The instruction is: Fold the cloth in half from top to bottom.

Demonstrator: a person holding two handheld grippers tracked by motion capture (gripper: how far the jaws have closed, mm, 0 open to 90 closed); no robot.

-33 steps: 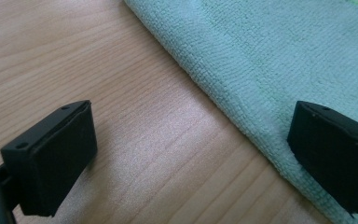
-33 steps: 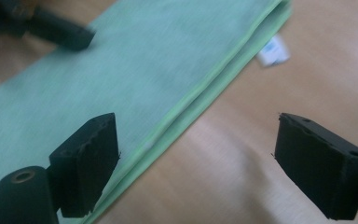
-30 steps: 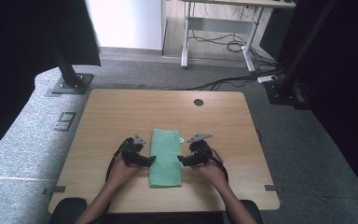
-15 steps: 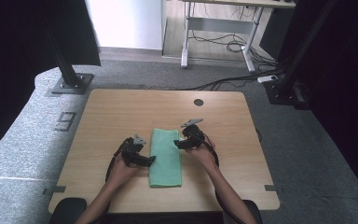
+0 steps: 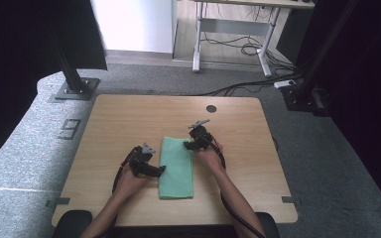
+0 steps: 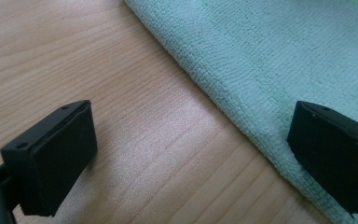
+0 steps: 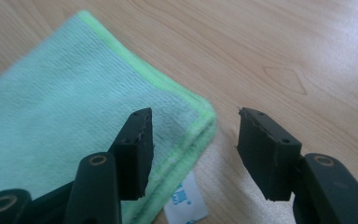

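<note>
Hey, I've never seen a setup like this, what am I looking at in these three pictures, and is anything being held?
A person sits at a wooden table and holds a hand tool with two black jaws in each hand. The high view looks down from above. The other two pictures come from small cameras riding on the tools, looking along their jaws.

A folded green cloth lies on the table. The left gripper sits at the cloth's left edge, jaws wide open, one over bare wood and one over the cloth. The right gripper is at the cloth's far right corner; its jaws have just been closing and straddle that corner without pinching it yet. A white label pokes out under that corner. Nothing is held right now.
</note>
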